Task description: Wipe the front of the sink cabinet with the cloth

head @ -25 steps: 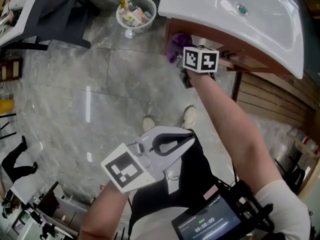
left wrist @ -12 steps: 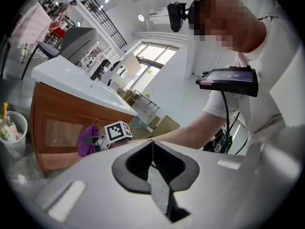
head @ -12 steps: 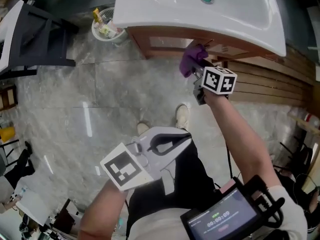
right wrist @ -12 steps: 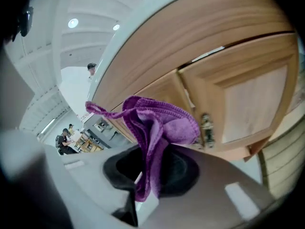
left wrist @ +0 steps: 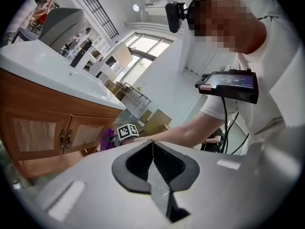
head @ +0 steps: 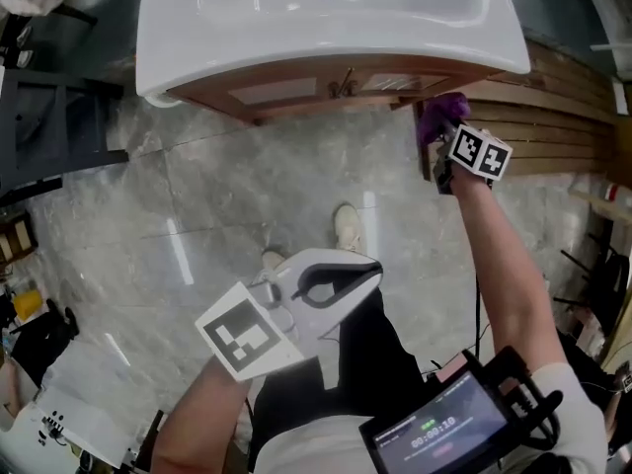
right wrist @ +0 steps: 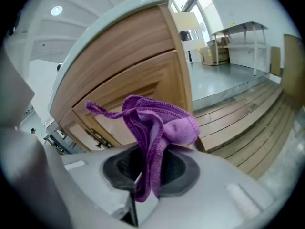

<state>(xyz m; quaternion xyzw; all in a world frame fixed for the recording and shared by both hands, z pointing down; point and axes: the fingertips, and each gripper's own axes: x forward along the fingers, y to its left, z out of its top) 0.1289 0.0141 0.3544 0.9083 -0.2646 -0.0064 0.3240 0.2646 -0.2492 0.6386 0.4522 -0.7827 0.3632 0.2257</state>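
The right gripper [head: 440, 144] has its jaws clamped on the purple cloth [head: 440, 114], which bunches up at the right end of the sink cabinet [head: 296, 92] front, just under the white sink [head: 326, 28]; contact is unclear. The left gripper [head: 331, 282] hangs low near the person's waist, jaws together and empty.

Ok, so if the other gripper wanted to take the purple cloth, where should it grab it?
Probably the loose loop of the purple cloth that sticks out above the right gripper, coming from the open floor side: the lower part is pinched in the jaws and the sink cabinet stands close behind.
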